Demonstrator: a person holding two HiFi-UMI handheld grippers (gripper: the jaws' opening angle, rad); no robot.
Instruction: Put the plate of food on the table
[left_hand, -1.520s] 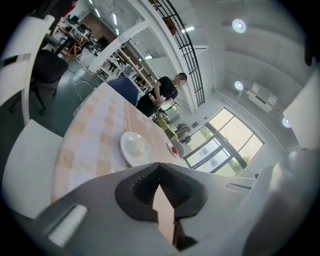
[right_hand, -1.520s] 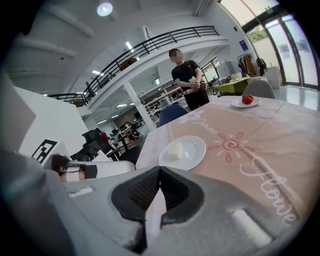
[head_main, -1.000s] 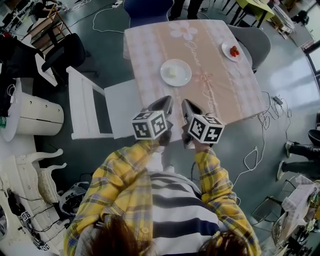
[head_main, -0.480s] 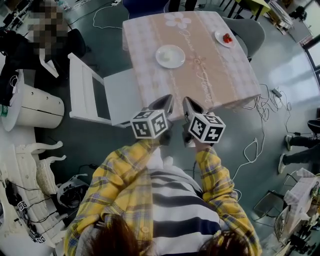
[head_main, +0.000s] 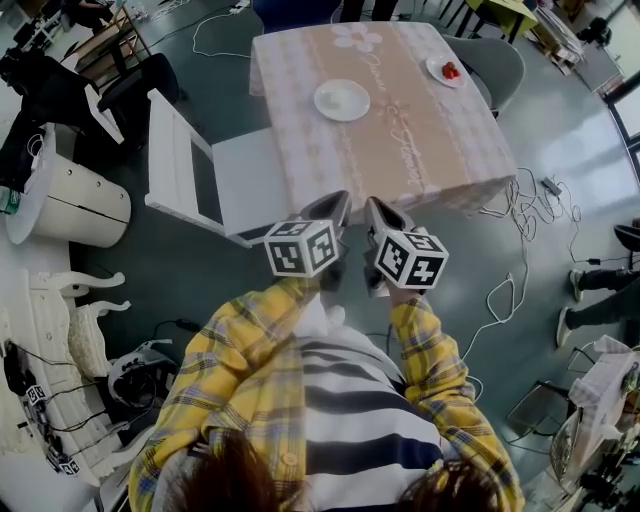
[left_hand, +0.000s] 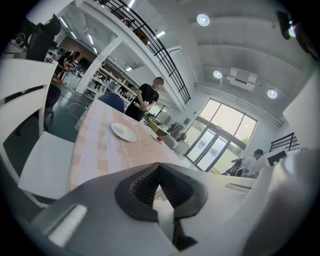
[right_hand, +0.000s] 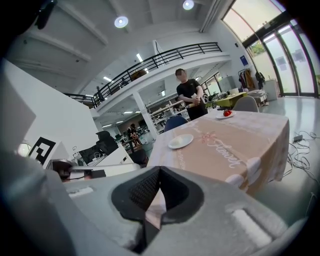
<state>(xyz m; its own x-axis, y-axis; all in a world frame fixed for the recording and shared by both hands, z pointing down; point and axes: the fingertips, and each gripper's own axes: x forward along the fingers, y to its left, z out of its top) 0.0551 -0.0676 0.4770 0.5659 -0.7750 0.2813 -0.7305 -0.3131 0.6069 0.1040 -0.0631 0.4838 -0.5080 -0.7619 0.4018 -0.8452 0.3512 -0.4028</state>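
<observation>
A white plate (head_main: 342, 100) with pale food sits mid-table on the pink-clothed table (head_main: 420, 150). A smaller plate with red food (head_main: 446, 70) lies near the far right corner. Both grippers are held side by side short of the table's near edge and touch neither plate. My left gripper (head_main: 328, 208) is shut and empty, and my right gripper (head_main: 376, 212) is shut and empty too. The left gripper view shows the closed left gripper (left_hand: 159, 165) with the white plate (left_hand: 123, 132) far ahead. The right gripper (right_hand: 160, 169) also points at the white plate (right_hand: 181, 141) and red food plate (right_hand: 226, 114).
A white chair (head_main: 200, 180) stands against the table's left side. A grey chair (head_main: 505, 60) is at the far right and a blue one at the far end. A person (right_hand: 189, 95) stands beyond the table. Cables (head_main: 510, 300) trail on the floor at right; white furniture (head_main: 70, 205) lines the left.
In the head view the table and white chair have drifted up and grown smaller, so I stand farther from the table's edge. Both grippers keep their place, still shut.
</observation>
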